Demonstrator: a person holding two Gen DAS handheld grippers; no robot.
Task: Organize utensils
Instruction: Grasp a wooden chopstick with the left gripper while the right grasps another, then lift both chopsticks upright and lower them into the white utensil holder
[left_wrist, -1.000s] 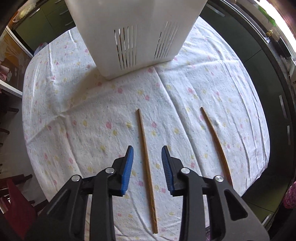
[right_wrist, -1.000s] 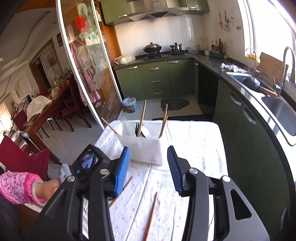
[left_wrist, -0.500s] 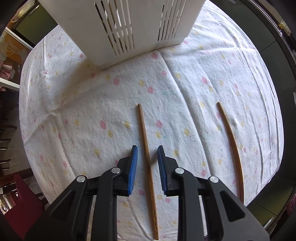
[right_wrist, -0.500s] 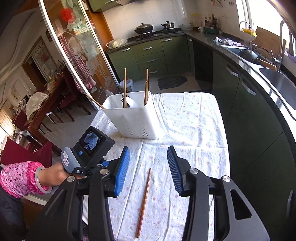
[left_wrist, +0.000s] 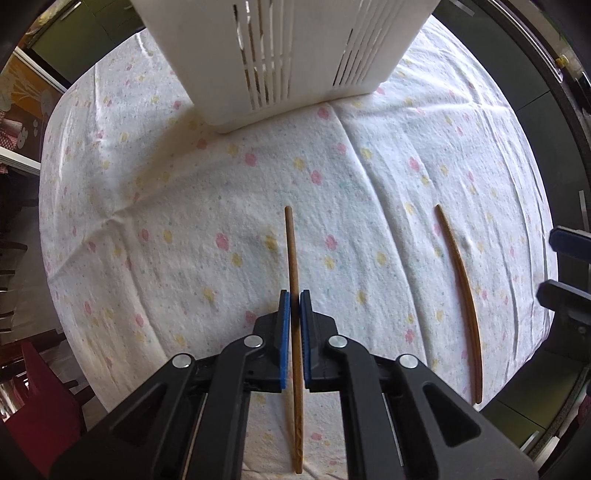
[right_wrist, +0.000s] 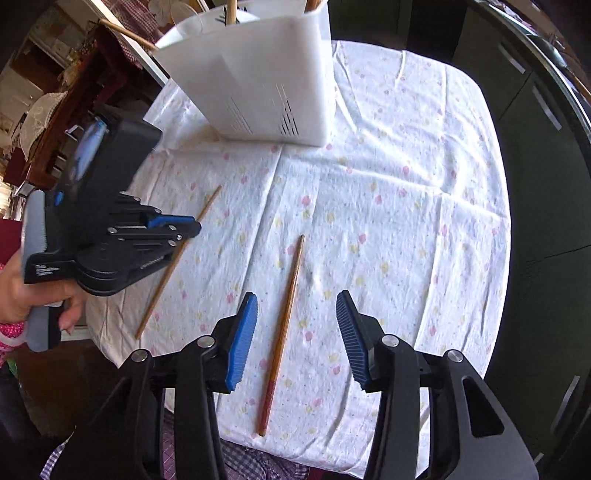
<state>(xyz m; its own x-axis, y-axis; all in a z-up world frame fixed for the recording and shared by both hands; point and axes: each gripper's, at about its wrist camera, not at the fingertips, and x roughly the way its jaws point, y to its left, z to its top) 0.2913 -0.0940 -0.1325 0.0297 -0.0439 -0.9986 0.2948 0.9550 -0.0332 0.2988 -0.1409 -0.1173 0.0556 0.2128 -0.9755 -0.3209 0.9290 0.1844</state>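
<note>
My left gripper (left_wrist: 294, 297) is shut on a light wooden chopstick (left_wrist: 291, 254) that lies on the flowered tablecloth; the stick also shows in the right wrist view (right_wrist: 173, 262), where the left gripper (right_wrist: 192, 227) pinches it. A darker chopstick (left_wrist: 461, 284) lies to its right; in the right wrist view this stick (right_wrist: 286, 317) lies between the open jaws of my right gripper (right_wrist: 295, 306), which hovers above it. A white slotted utensil holder (left_wrist: 280, 55) stands at the far side of the table, and it shows in the right wrist view (right_wrist: 258, 88) with chopsticks standing in it.
The flowered tablecloth (right_wrist: 388, 221) covers a small table. Green kitchen cabinets (right_wrist: 535, 110) run along the right. A dining area with red chairs (left_wrist: 40, 413) lies to the left. My right gripper's fingertips (left_wrist: 569, 243) show at the right edge of the left wrist view.
My left gripper has closed on the light chopstick. My right gripper has tilted down and moved over the darker chopstick, still open.
</note>
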